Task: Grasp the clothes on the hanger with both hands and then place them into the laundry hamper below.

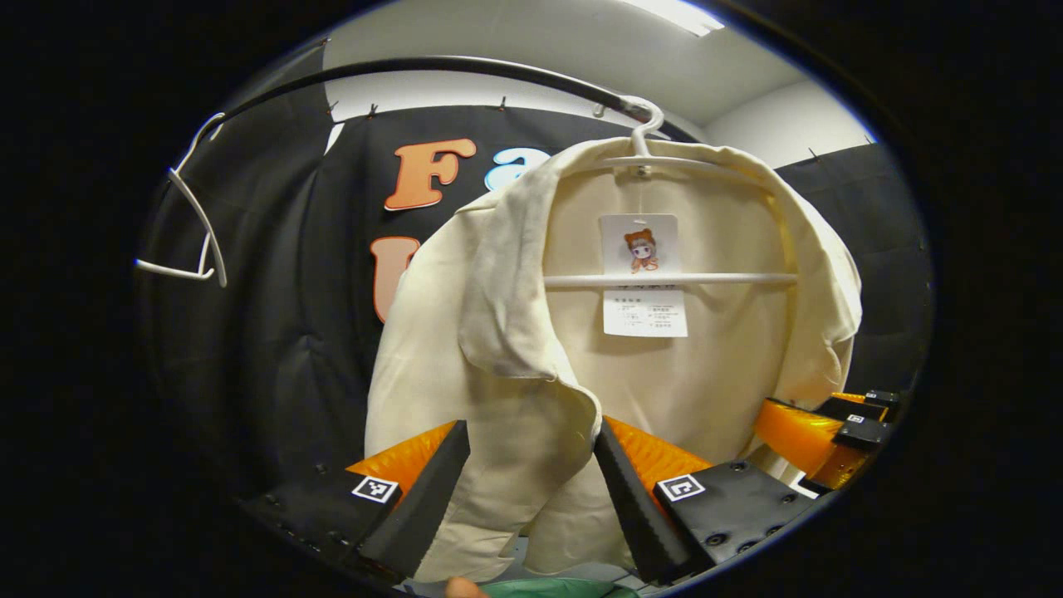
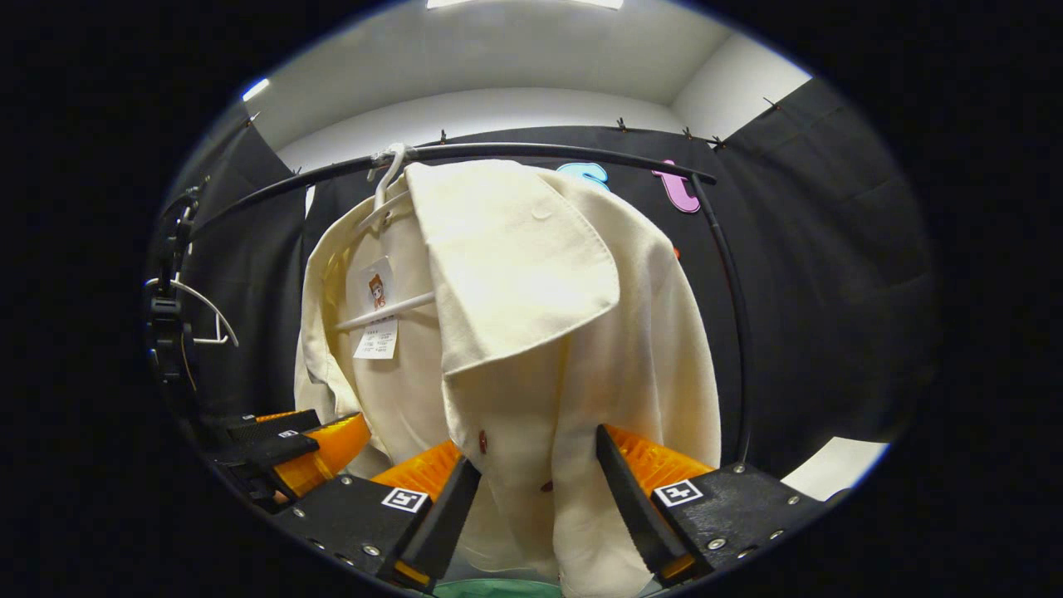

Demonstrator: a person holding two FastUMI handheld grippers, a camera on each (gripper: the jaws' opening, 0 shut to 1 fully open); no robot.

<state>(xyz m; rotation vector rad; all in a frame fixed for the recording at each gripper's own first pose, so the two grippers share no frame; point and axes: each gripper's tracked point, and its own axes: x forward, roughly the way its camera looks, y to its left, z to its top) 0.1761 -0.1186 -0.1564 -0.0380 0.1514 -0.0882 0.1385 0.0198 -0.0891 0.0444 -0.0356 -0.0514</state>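
Both tongs were spread wide: the left gripper (image 1: 531, 473) and the right gripper (image 2: 536, 490) each had cream coat (image 2: 531, 332) cloth between its fingers. It hung on a white hanger (image 1: 664, 278) from the rail (image 2: 540, 152).

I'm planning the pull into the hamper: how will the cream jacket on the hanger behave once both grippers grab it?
The cream jacket will probably be floppy: its lapel and front panels already fold and sag. It may snag, since the white hanger sits inside its shoulders. The cloth looks fairly thick, so it should bunch between the fingers rather than slip.
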